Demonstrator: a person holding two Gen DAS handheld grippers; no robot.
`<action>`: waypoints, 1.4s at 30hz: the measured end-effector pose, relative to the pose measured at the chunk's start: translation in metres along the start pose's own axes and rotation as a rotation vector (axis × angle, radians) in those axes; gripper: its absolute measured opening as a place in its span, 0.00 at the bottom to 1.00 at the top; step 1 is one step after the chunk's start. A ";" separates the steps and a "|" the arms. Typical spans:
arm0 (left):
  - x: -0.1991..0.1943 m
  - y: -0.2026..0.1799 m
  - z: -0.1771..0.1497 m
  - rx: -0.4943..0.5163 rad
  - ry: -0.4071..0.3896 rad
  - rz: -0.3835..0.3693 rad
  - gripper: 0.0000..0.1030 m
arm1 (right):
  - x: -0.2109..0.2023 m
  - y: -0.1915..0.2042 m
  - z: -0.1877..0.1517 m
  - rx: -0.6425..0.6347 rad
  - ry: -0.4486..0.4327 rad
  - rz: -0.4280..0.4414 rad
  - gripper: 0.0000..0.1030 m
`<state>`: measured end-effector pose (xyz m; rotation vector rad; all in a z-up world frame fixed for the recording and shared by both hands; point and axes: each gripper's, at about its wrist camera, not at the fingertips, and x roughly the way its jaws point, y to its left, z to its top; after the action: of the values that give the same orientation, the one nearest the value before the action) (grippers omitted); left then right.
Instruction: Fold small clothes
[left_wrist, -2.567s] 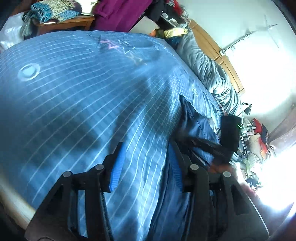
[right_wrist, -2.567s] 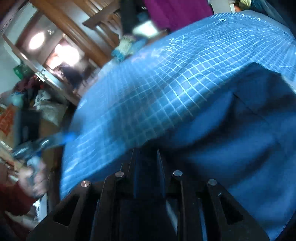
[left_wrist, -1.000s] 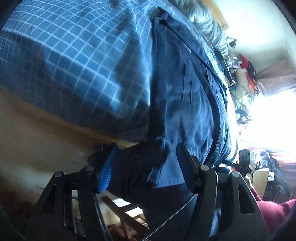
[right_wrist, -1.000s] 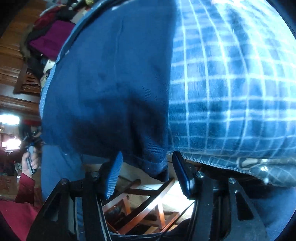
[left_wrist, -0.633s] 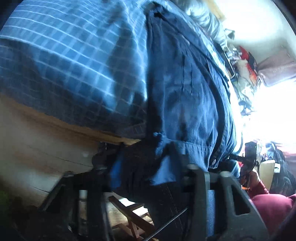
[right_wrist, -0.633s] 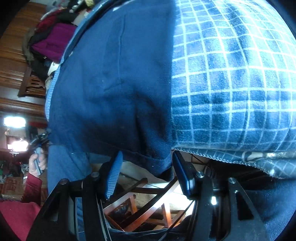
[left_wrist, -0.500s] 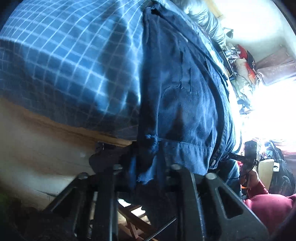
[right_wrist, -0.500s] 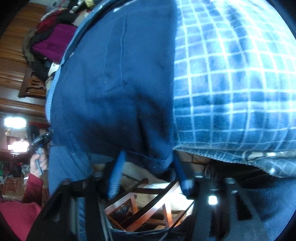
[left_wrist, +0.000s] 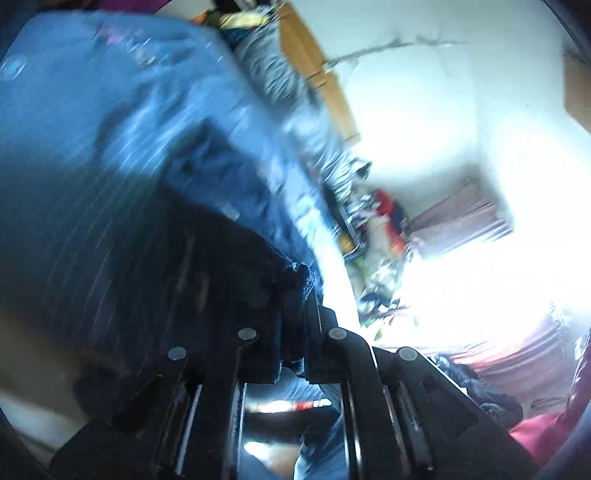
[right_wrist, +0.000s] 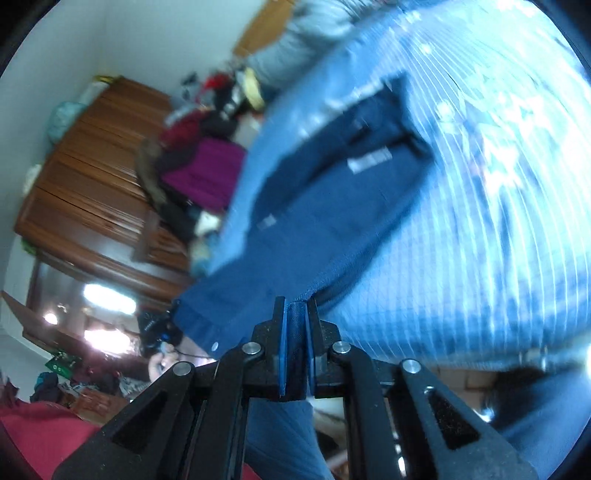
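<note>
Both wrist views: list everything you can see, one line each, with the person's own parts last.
Dark blue garment: one, navy, spread on the bed, near hem lifted.
Checked bedcover: one, blue with white grid, over the bed.
Grey quilt: one, grey, bunched along the bed's far side.
Wooden cabinet: one, brown, against the wall beside the bed.
Magenta cloth: one, magenta, in the pile before the cabinet.
Wall: white, behind the bed.
Hand: one, holding the other tool, low in the right wrist view.
Left tongs: black, closing, garment hem between.
Right tongs: black with blue pads, closing, garment hem between.
</note>
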<state>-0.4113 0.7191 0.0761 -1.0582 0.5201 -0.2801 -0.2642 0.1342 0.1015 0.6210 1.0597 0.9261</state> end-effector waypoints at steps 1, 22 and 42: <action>0.001 -0.001 0.009 0.002 -0.015 -0.010 0.07 | 0.000 0.006 0.011 -0.013 -0.019 0.007 0.11; 0.253 0.055 0.217 0.078 0.071 0.298 0.12 | 0.165 -0.089 0.342 -0.023 -0.031 -0.147 0.11; 0.218 0.086 0.197 0.176 -0.037 0.534 0.91 | 0.201 -0.158 0.347 -0.033 -0.112 -0.286 0.60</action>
<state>-0.1248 0.8078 0.0174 -0.7200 0.7093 0.1626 0.1465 0.2311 0.0163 0.4734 1.0006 0.6514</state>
